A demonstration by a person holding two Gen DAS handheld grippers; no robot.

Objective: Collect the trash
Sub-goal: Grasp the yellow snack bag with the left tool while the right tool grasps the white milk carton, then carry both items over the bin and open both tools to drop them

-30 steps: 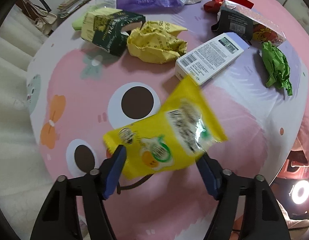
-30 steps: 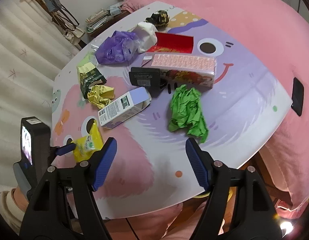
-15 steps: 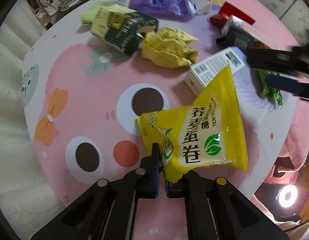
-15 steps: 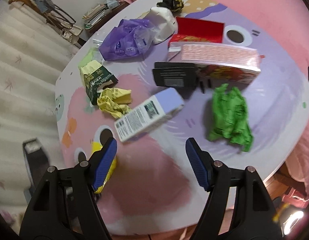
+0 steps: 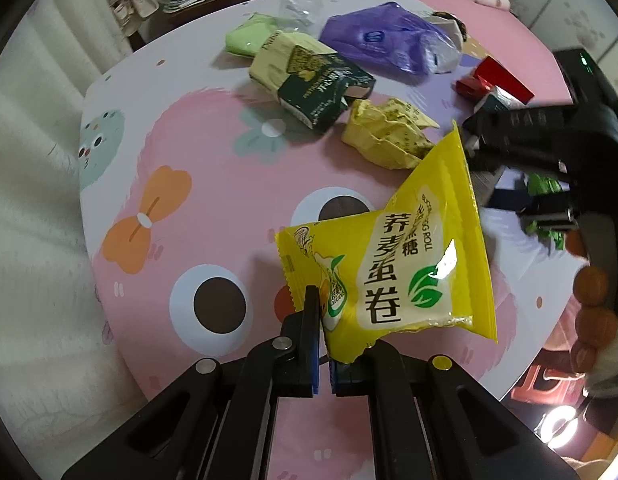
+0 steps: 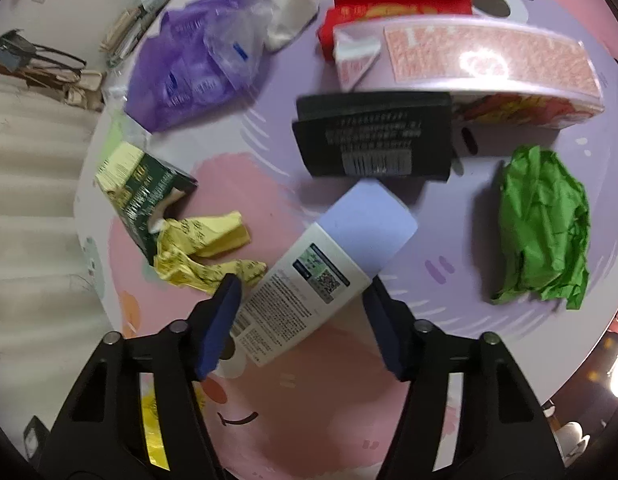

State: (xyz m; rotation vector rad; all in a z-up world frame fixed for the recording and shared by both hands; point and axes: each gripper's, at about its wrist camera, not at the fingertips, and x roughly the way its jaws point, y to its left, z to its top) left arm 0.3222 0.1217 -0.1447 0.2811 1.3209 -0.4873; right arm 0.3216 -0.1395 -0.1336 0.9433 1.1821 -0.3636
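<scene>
My left gripper is clamped on the near corner of the yellow snack wrapper, which stands lifted clear of the desk with its printed face toward my camera. My right gripper has just been narrowing its jaws; they now straddle the white and lilac box, one blue pad on either side of its near half. Whether the pads press the box I cannot tell (the view is blurred), so I record no grip. The box lies flat on the desk. Left of it lies a crumpled yellow paper, touching a torn dark green carton. Beyond the box lies a black packet; to the right, well apart, a crumpled green paper. At the far side sit a purple bag and a pink box.
</scene>
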